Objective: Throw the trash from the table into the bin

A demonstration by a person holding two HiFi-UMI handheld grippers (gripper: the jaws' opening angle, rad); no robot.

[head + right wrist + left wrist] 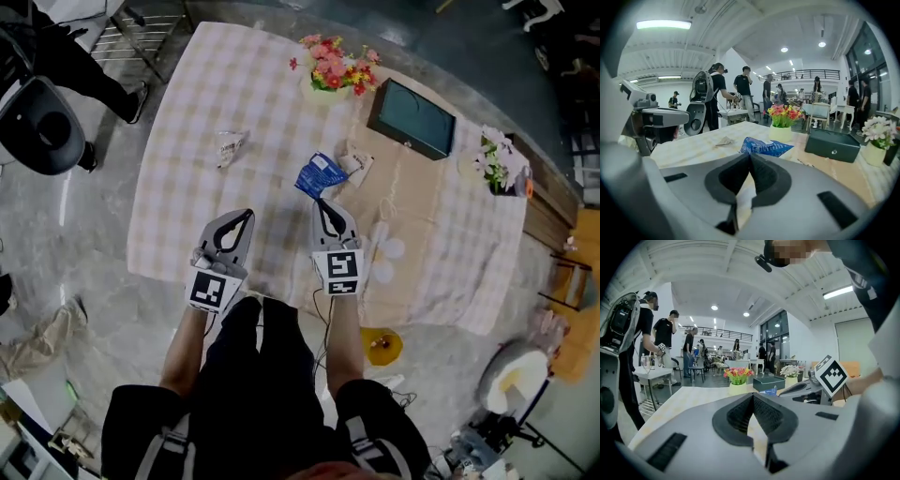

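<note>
We judged the grab done: right gripper (322, 202) fingers pinched shut on the blue wrapper (317, 174) mid-worktop (187, 112). Left gripper (247, 216) fingers together, empty. Next we'd carry it to what looked like the bin (42, 127); crumpled paper (230, 146) lay untouched.

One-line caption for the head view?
Right gripper pinches a crumpled blue plastic wrapper over the checked-cloth table; left gripper shut, empty; crumpled white paper scrap lies nearby.

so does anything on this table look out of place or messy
Yes, there is litter. A crumpled paper scrap lies alone on the checked cloth, a crumpled white wrapper sits near the black box, and a blue wrapper is pinched in the right gripper.
</note>
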